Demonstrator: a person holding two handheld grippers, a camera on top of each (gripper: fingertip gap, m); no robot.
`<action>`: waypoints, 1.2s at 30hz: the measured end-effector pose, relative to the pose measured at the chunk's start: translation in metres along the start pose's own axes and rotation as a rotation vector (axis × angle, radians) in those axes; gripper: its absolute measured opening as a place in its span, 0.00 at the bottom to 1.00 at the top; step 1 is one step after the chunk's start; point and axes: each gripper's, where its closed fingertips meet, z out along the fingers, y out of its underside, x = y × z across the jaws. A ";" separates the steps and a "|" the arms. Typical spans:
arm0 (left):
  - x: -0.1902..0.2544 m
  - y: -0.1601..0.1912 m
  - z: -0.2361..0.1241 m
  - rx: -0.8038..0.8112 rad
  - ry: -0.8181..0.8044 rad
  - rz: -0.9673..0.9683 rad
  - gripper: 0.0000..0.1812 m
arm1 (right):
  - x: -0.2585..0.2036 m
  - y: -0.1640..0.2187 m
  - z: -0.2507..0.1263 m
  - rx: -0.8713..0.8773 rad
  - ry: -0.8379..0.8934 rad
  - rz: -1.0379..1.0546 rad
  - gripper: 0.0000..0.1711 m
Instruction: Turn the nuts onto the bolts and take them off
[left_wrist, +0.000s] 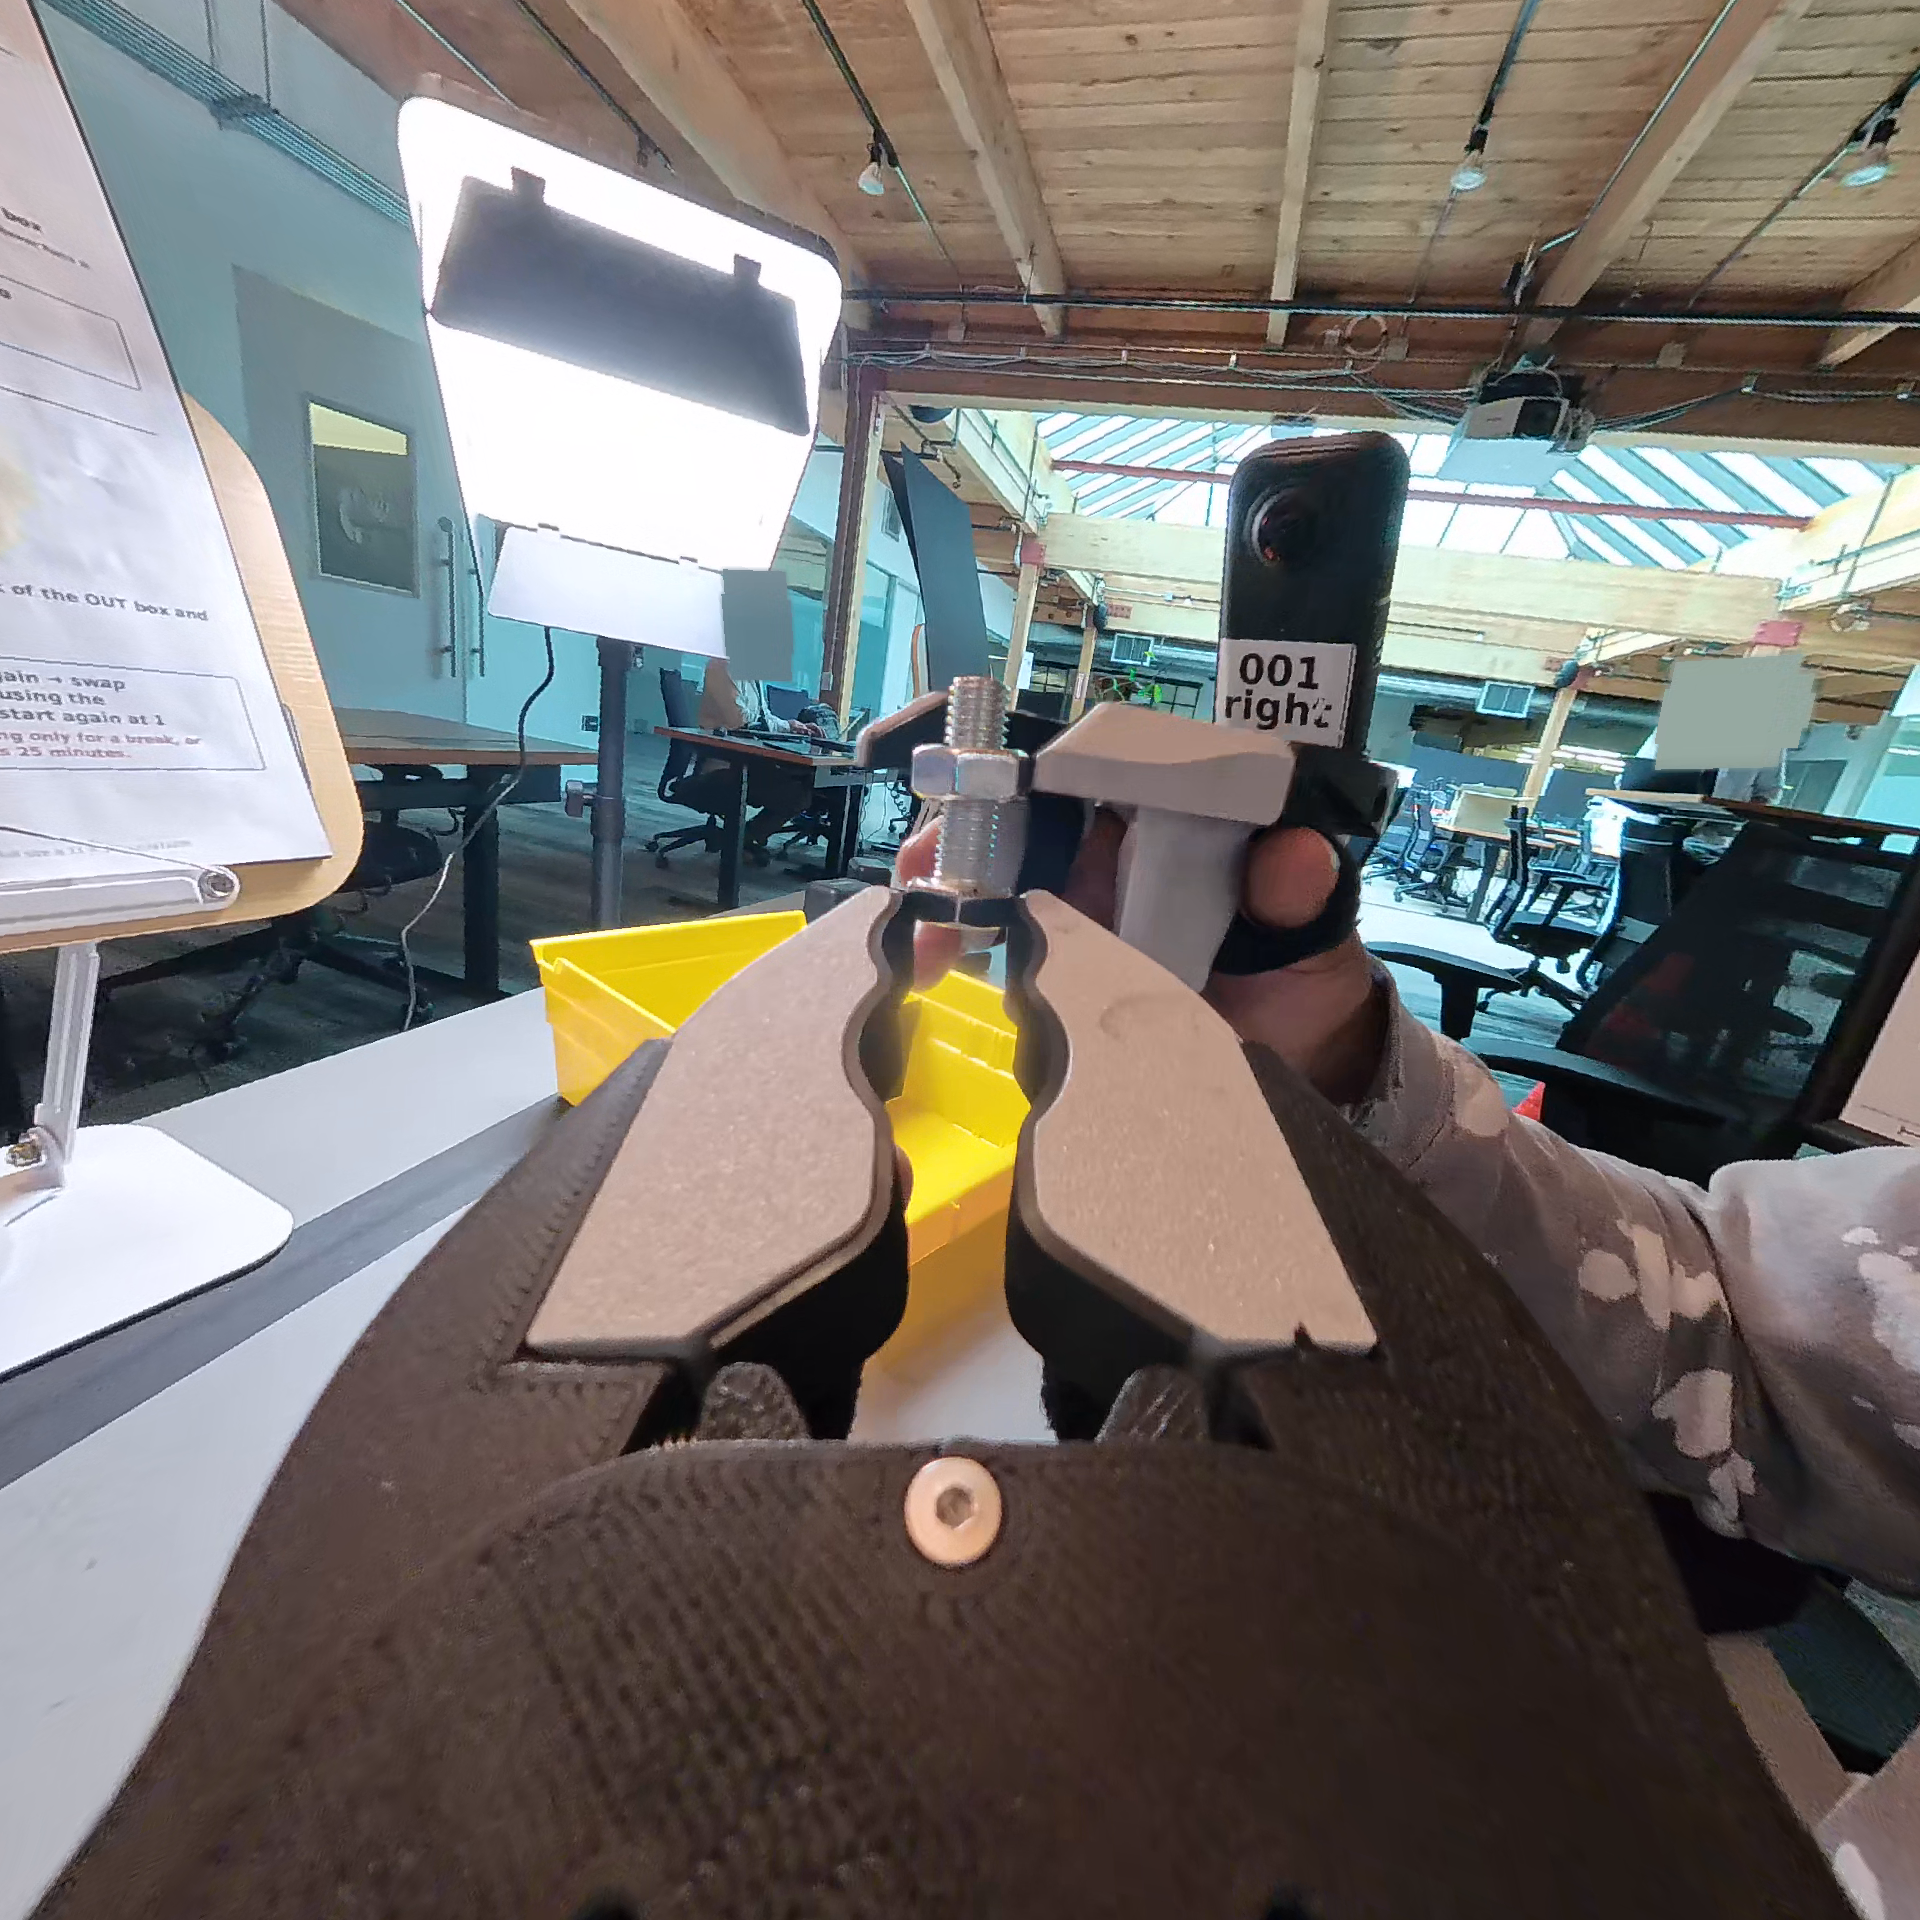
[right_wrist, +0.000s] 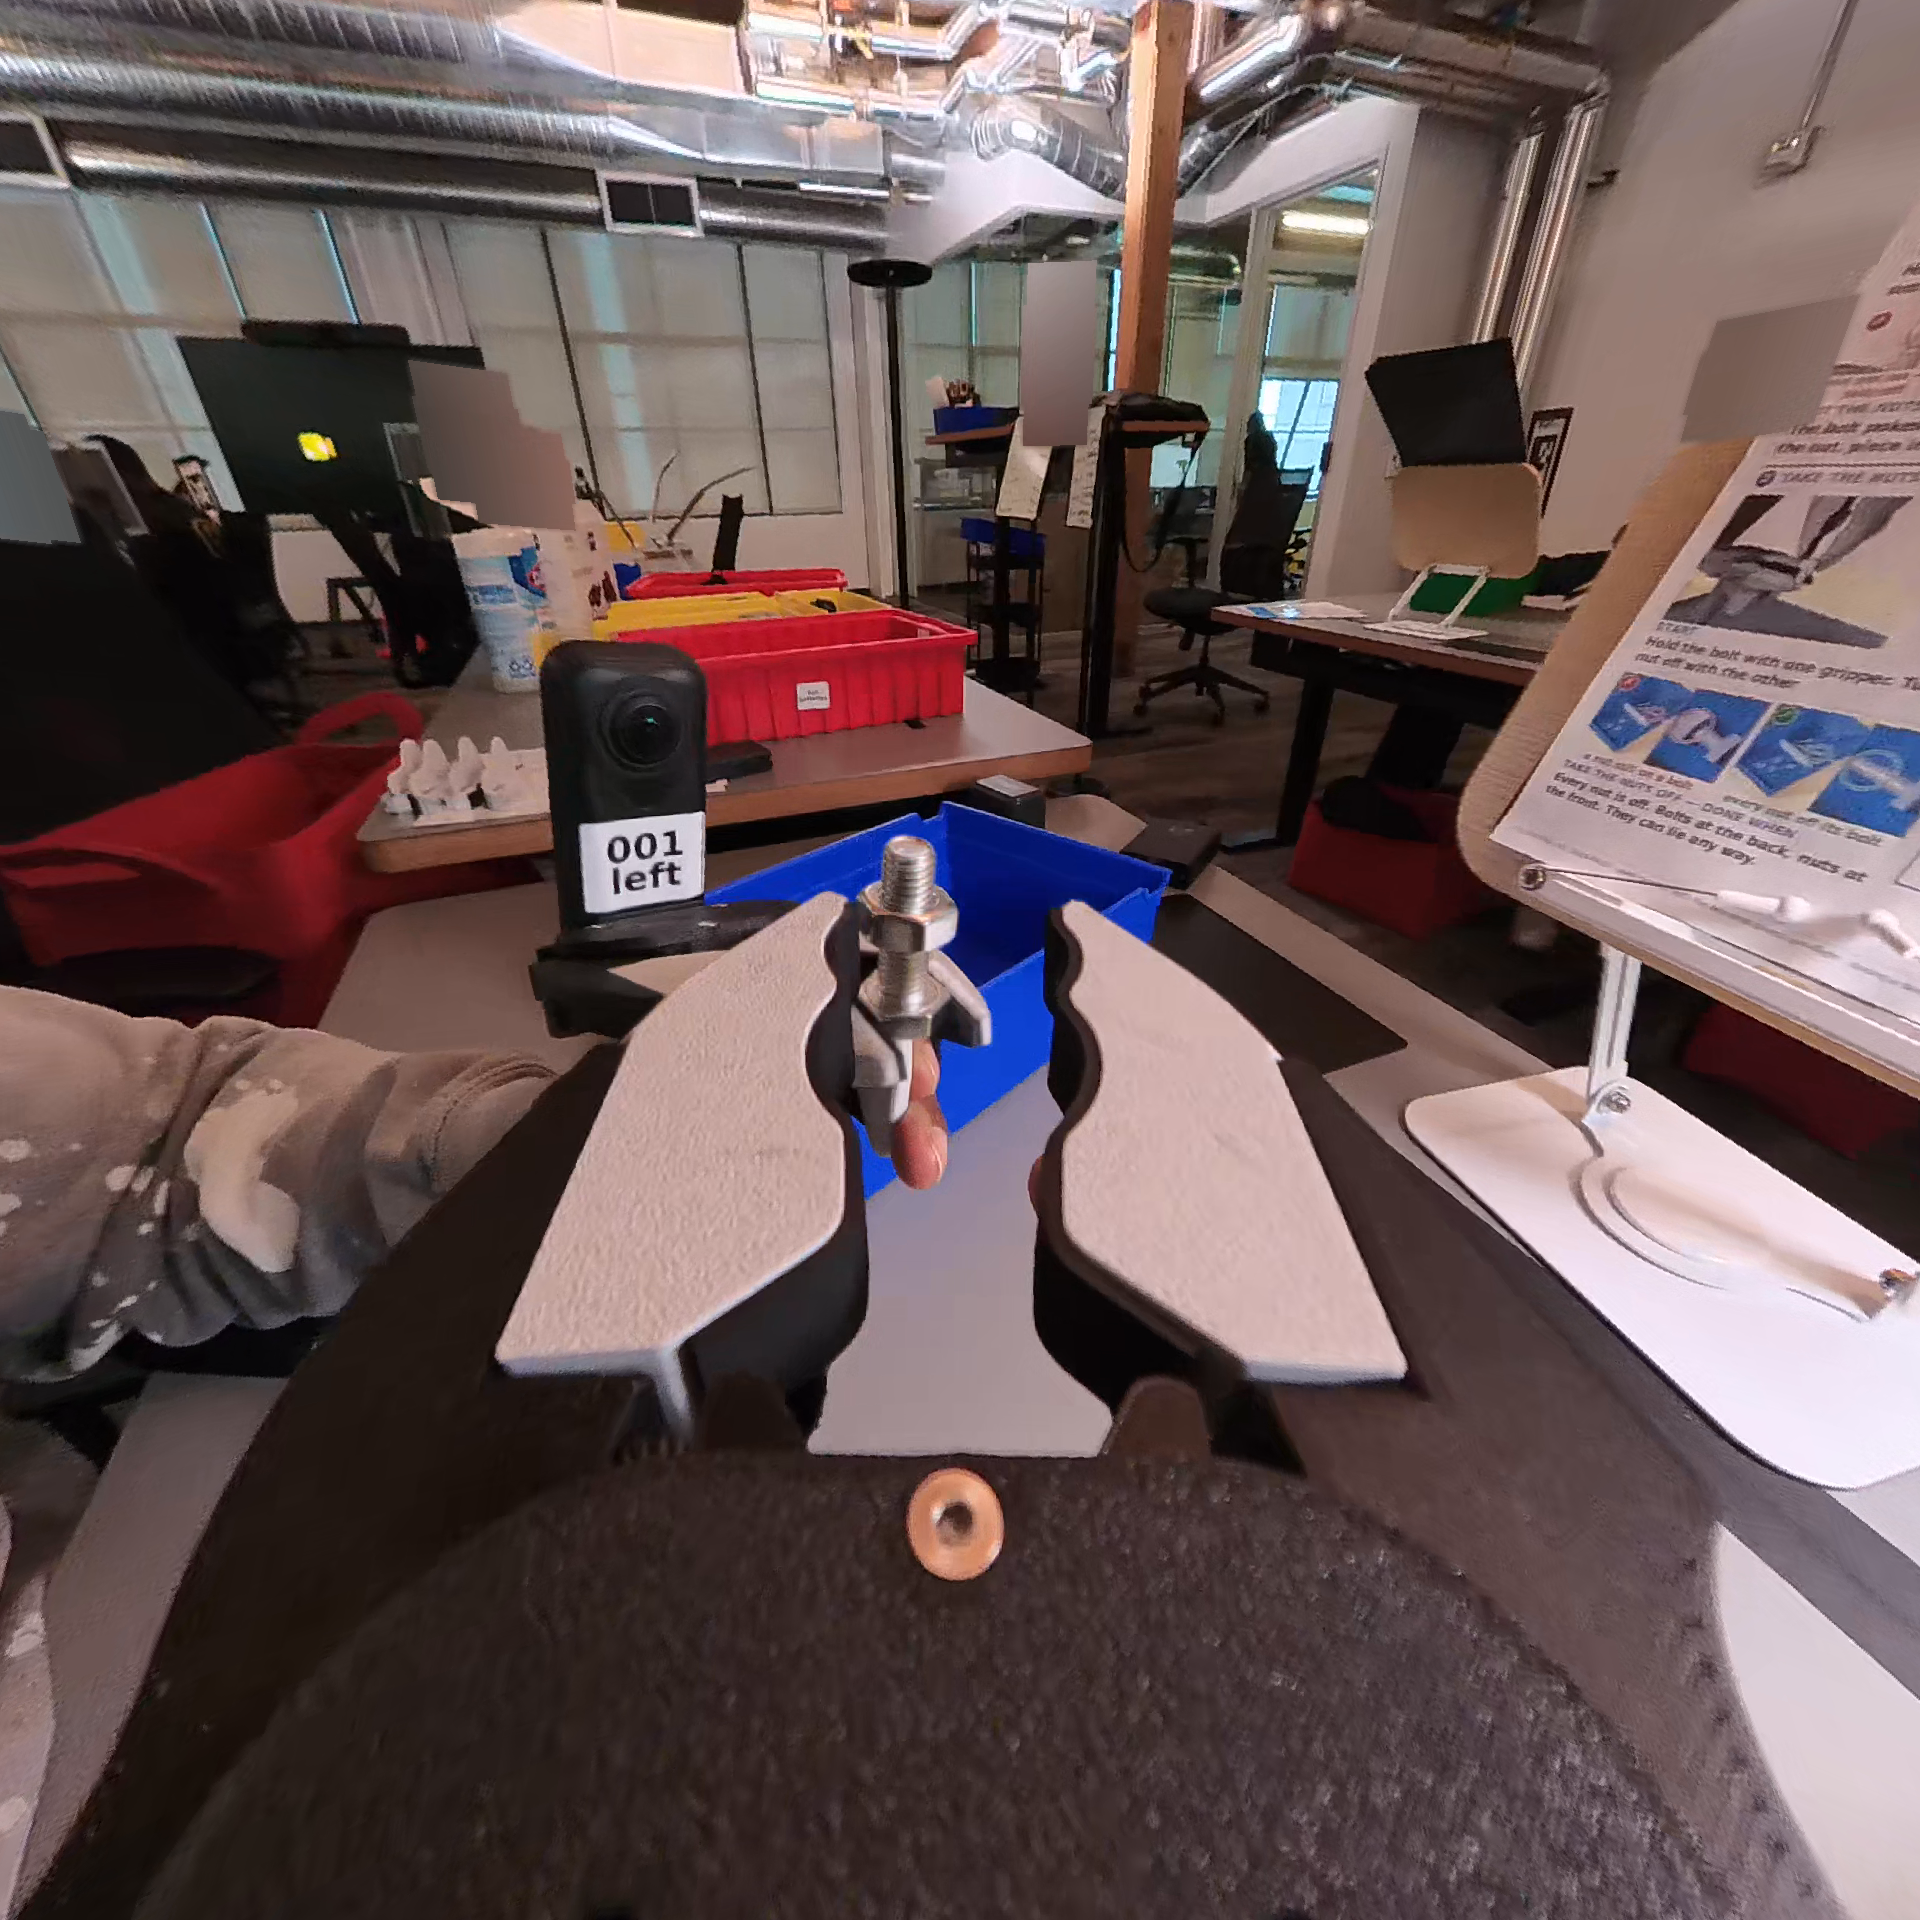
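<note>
A steel bolt (left_wrist: 968, 842) stands upright, thread up, with a hex nut (left_wrist: 966, 774) about halfway up the thread. My left gripper (left_wrist: 956, 914) is shut on the bolt's head from below. My right gripper (right_wrist: 951, 920) is open, and the nut (right_wrist: 906, 920) sits between its fingertips, close against the left finger (right_wrist: 821, 935). In the left wrist view the right gripper (left_wrist: 961, 753) reaches in from the right with a finger on each side of the nut. In the right wrist view the left gripper (right_wrist: 920, 1023) holds the bolt (right_wrist: 902, 977) over a blue bin.
A yellow bin (left_wrist: 665, 977) stands on the white table behind the left gripper. A blue bin (right_wrist: 1039, 894) stands behind the bolt. An instruction sheet on a white stand shows at the left (left_wrist: 125, 623) and at the right (right_wrist: 1714, 748). A bright light panel (left_wrist: 623, 364) stands behind. Both grippers' tips are close together, under 4 cm apart.
</note>
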 end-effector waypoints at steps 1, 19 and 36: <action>0.000 0.000 0.000 0.001 -0.005 -0.005 0.10 | 0.002 0.001 0.001 -0.003 0.006 -0.003 0.21; -0.002 -0.008 -0.004 0.028 0.009 -0.019 0.10 | 0.027 -0.004 -0.012 0.022 0.111 0.015 0.14; -0.001 -0.003 -0.002 0.024 0.009 -0.020 0.10 | 0.003 -0.004 -0.001 0.016 0.025 -0.001 0.21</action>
